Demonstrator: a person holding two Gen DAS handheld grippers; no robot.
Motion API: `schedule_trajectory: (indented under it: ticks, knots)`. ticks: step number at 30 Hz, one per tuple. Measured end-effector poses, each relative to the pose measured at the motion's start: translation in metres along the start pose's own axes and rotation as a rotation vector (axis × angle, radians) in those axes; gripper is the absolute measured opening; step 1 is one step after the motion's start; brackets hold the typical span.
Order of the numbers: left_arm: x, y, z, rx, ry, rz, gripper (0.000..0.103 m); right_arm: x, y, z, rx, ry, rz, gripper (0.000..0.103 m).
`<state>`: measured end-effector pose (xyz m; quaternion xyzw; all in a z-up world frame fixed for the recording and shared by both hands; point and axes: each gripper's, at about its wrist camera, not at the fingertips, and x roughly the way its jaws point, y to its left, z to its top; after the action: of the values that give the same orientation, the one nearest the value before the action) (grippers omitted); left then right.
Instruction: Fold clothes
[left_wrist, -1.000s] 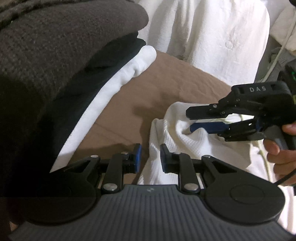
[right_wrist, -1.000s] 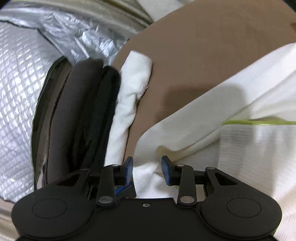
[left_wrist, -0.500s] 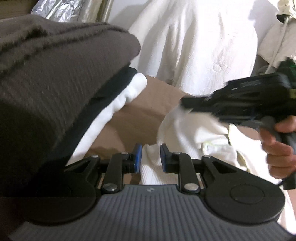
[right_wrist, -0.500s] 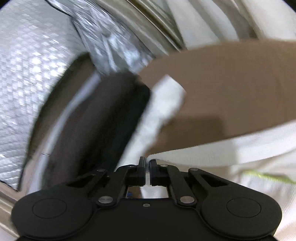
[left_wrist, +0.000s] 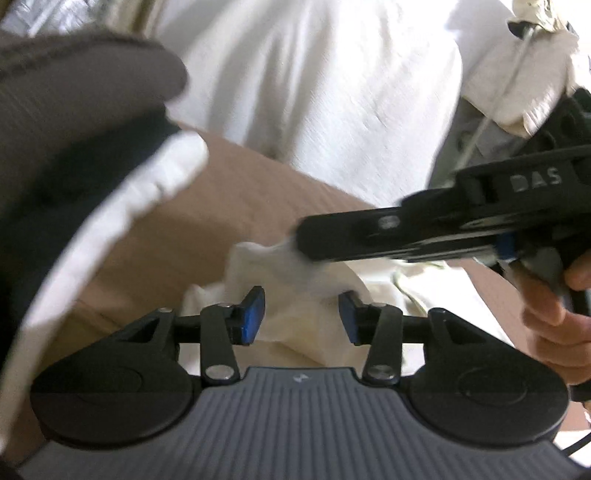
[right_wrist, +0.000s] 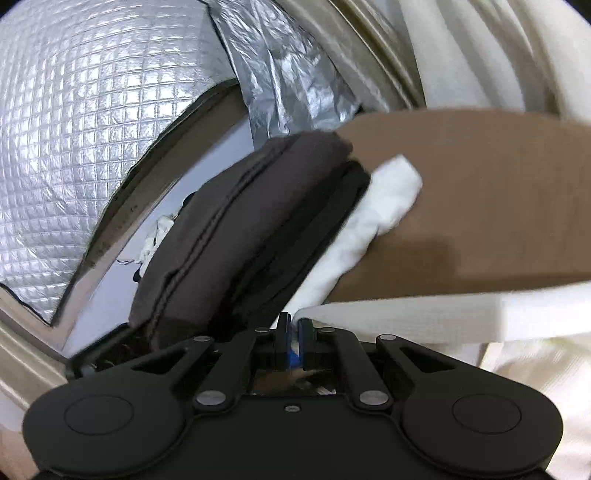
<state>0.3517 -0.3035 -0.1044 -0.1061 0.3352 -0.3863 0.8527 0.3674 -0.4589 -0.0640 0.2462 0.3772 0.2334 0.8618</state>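
A white waffle-knit garment (left_wrist: 295, 269) lies bunched on the brown surface (left_wrist: 221, 206). My left gripper (left_wrist: 301, 314) is open, its blue-padded fingers either side of a fold of the cloth. My right gripper (right_wrist: 294, 330) is shut on an edge of the same white garment (right_wrist: 424, 314), which stretches taut to the right. In the left wrist view the right gripper (left_wrist: 306, 240) comes in from the right, held by a hand, with cloth hanging from its tip.
A stack of folded clothes, brown on black on white (right_wrist: 258, 221), sits at the left (left_wrist: 74, 129). Silver quilted foil (right_wrist: 74, 110) lines the wall behind. A large white sheet (left_wrist: 314, 92) hangs at the back. The brown surface (right_wrist: 480, 184) extends right.
My right gripper closed on the white garment's edge and lifted it up and left. My left gripper opened wider around the cloth and tilted upward.
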Motion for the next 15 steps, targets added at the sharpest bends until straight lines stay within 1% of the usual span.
schedule_trajectory:
  ticks: [1,2,3,4,5,6,7,8,10,14,15]
  knots:
    - [0.003,-0.001,-0.001,0.001,0.001,0.000,0.048,0.001,0.000,-0.001,-0.002,0.011,0.000,0.007]
    - [0.005,-0.001,-0.001,0.001,-0.012,0.018,0.048,0.002,0.000,-0.003,-0.005,0.023,0.000,0.007]
    - [0.007,0.000,-0.002,0.001,-0.024,0.036,0.045,0.003,-0.001,-0.004,-0.007,0.034,-0.001,0.007]
    - [0.008,0.002,-0.003,-0.002,-0.031,0.054,0.030,0.004,-0.001,-0.006,-0.010,0.046,-0.001,0.007]
    - [0.008,0.008,-0.005,-0.018,-0.018,0.068,0.014,0.005,-0.001,-0.007,-0.012,0.057,-0.001,0.008]
    - [0.013,0.013,-0.003,-0.043,0.002,0.071,0.004,0.006,-0.001,-0.009,-0.015,0.069,-0.001,0.011]
    - [0.018,0.018,-0.001,-0.065,0.019,0.075,0.004,0.007,-0.001,-0.010,-0.017,0.080,-0.002,0.011]
    - [0.021,0.021,0.002,-0.071,0.027,0.082,0.004,-0.002,-0.004,-0.011,-0.020,0.072,-0.012,0.011]
    - [0.027,0.019,0.011,-0.045,0.022,0.091,0.004,-0.023,-0.014,-0.010,-0.024,0.045,-0.065,0.014]
    - [0.038,0.014,0.033,0.012,0.029,0.099,0.004,-0.064,-0.058,-0.025,-0.010,0.048,-0.277,0.015]
    - [0.041,0.014,0.041,0.015,0.031,0.099,0.004,-0.075,-0.071,-0.030,0.012,0.048,-0.326,0.015]
